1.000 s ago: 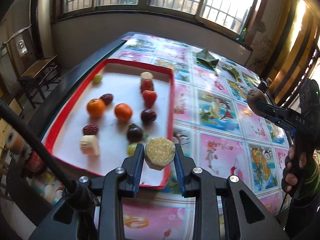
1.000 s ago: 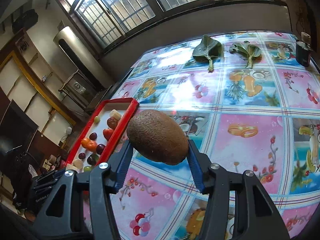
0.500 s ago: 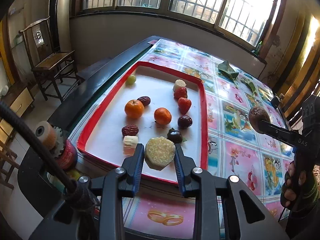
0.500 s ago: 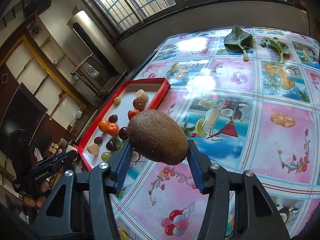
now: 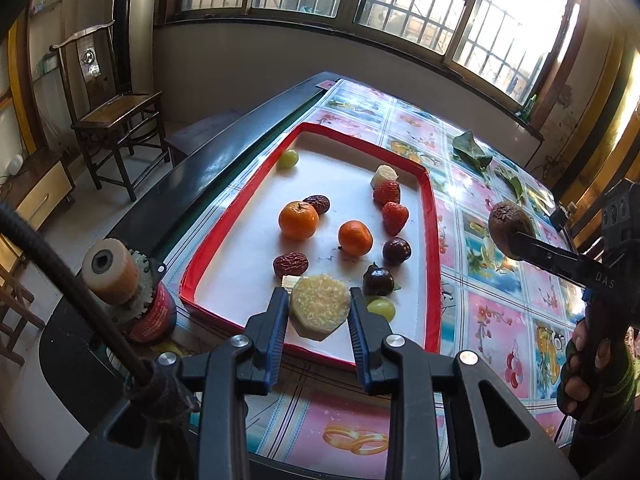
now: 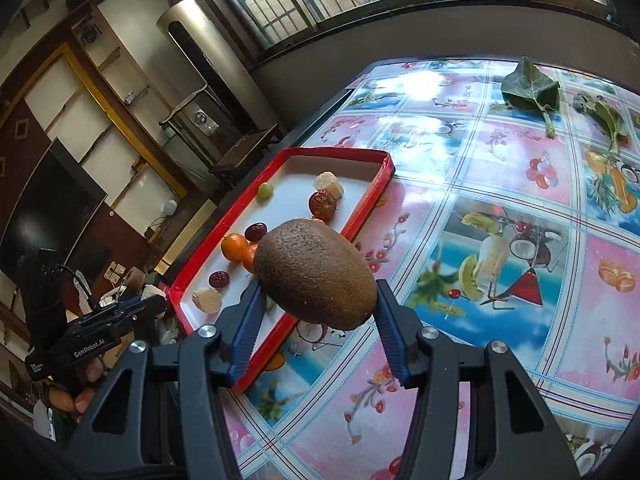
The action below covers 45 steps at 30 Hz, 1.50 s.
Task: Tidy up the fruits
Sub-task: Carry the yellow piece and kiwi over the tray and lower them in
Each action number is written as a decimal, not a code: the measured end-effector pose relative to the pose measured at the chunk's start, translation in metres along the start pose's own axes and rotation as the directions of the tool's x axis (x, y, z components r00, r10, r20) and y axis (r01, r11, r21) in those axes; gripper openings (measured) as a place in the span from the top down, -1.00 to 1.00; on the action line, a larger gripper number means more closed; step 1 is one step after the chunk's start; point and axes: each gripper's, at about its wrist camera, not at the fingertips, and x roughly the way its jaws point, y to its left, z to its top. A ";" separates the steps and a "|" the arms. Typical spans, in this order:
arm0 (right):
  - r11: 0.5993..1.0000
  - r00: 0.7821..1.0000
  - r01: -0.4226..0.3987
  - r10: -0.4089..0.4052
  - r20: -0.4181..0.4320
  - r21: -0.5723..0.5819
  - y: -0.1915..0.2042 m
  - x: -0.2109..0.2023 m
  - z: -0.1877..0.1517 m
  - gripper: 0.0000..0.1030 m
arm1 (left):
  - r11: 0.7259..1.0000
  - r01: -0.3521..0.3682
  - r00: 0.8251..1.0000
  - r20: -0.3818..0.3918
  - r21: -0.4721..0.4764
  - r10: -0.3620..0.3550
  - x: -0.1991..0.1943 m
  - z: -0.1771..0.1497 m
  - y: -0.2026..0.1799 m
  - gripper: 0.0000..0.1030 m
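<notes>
Left gripper [image 5: 319, 314] clamped on a yellow pineapple slice [image 5: 319, 306], held above the near edge of the red tray [image 5: 433, 240]; right gripper [image 6: 316, 312] closed around a brown kiwi [image 6: 315, 273], raised over the tablecloth [image 6: 500, 208] just off the tray's right rim; oranges [image 5: 298, 220], strawberries [image 5: 395, 218], dates and grapes scattered across the tray

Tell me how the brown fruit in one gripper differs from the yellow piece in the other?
The kiwi is a whole brown egg-shaped fruit with fuzzy skin; the yellow piece is a cut chunk with a flat, grainy pale face. The kiwi bulges wider than the right gripper, while the yellow piece sits snugly between the fingers of the left gripper. Both are clamped and held in the air, not lying on the red tray.
</notes>
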 end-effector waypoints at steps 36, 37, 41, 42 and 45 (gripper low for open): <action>0.986 0.988 -0.028 0.002 -0.153 -0.165 0.060 0.159 0.072 -0.09 | 0.999 0.042 0.991 -0.128 0.033 -0.037 0.066 0.015 -0.015 0.44; 0.986 0.988 -0.026 -0.001 -0.157 -0.166 0.059 0.162 0.072 -0.09 | 0.999 0.040 0.991 -0.127 0.032 -0.035 0.068 0.017 -0.016 0.44; 0.981 0.987 -0.006 -0.025 -0.159 -0.195 0.063 0.171 0.072 -0.09 | 0.998 0.043 0.991 -0.131 0.049 -0.036 0.070 0.018 -0.021 0.44; 0.979 0.987 -0.002 -0.031 -0.157 -0.205 0.062 0.172 0.074 -0.08 | 0.998 0.039 0.991 -0.130 0.053 -0.032 0.071 0.019 -0.021 0.44; 0.973 0.988 0.008 -0.043 -0.150 -0.229 0.066 0.175 0.077 -0.05 | 0.998 0.027 0.992 -0.124 0.055 -0.020 0.071 0.019 -0.021 0.43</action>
